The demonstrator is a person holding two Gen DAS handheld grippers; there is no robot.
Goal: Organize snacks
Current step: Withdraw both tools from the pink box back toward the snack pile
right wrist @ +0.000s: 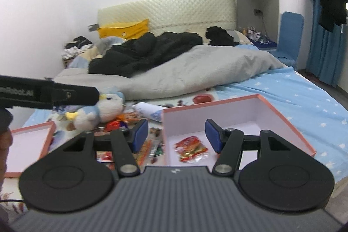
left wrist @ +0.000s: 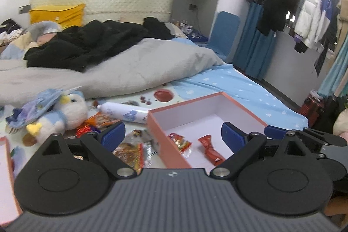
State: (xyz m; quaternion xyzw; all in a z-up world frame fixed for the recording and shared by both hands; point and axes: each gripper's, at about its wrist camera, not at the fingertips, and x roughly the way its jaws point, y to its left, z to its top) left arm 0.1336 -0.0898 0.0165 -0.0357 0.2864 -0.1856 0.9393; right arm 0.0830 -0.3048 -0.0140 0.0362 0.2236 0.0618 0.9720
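Hiding box (right wrist: 282,114) floor: right tool (right wrist: 174,134), open.

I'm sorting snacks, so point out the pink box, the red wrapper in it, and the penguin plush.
pink box (left wrist: 162,138), left wrist view, near wall.
red wrapper (left wrist: 210,150), left wrist view, middle.
penguin plush (left wrist: 72,110), left wrist view, white belly.

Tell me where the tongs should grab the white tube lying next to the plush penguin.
Grip the white tube across its middle, coming from above. It lies flat on the bed, long axis running left to right, so its narrow width suits open tongs; the plush penguin crowds its capped left end.
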